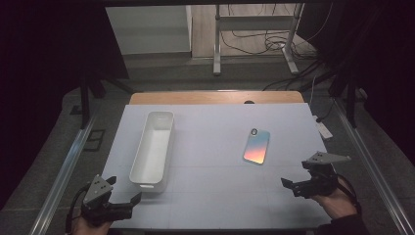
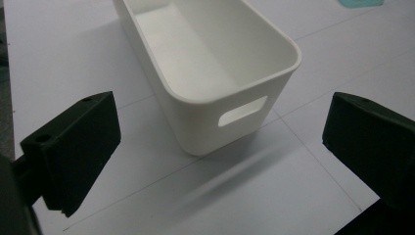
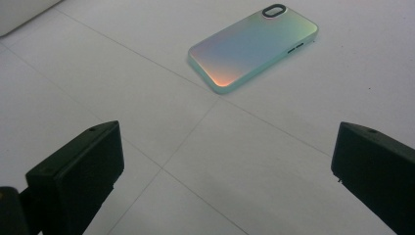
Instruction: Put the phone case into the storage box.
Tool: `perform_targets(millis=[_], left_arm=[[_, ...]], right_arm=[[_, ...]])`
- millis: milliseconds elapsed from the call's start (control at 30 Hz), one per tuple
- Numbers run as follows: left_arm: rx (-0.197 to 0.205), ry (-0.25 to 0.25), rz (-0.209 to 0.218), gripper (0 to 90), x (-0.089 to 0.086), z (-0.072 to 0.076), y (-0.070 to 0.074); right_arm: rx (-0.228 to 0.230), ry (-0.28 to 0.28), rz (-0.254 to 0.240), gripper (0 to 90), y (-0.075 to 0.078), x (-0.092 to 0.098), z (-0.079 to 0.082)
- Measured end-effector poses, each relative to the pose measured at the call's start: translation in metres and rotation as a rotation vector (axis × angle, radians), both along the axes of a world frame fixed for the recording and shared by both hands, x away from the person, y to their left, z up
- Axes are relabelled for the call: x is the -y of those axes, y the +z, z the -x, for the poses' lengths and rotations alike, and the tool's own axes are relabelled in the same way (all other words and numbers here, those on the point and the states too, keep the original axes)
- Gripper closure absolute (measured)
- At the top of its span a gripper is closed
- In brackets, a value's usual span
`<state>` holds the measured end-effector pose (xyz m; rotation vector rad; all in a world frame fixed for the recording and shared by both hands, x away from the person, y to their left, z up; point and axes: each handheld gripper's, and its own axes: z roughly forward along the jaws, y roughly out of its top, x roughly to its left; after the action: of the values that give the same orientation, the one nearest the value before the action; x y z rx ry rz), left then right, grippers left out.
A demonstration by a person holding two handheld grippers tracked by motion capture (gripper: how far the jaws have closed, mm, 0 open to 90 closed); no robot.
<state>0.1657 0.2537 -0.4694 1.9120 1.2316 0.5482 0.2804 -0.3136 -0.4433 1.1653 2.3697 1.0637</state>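
White plastic bin (image 1: 152, 147), long and narrow with a handle slot in its near end wall, sits on the left half of the white table (image 1: 215, 191), open side up, nothing inside. Left gripper (image 1: 128, 201) hangs at the table's near-left corner, just short of the bin's near end, jaws spread wide, holding nothing. Iridescent phone case (image 1: 257, 146) lies flat on the right half, camera hole at its far end, well apart from the bin. Right gripper (image 1: 288, 185) sits near-right, near the case but not touching, jaws wide apart, empty. In the right gripper view the case (image 3: 252, 46) lies ahead of the jaws.
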Motion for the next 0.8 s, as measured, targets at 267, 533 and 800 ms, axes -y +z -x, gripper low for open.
perform_targets(millis=[267,533,800], left_arm=[[-0.004,-0.001,-0.001,1.4,0.000,-0.001,0.000],[-0.007,0.000,0.002,1.5,0.000,-0.001,0.000],[-0.008,-0.002,0.002,1.5,0.000,-0.001,0.000]], right_arm=[[-0.015,0.018,0.028,0.0,-0.001,-0.006,-0.011],[-0.024,0.039,0.040,0.0,0.000,-0.015,-0.021],[-0.028,0.058,0.050,0.0,0.000,-0.025,-0.028]])
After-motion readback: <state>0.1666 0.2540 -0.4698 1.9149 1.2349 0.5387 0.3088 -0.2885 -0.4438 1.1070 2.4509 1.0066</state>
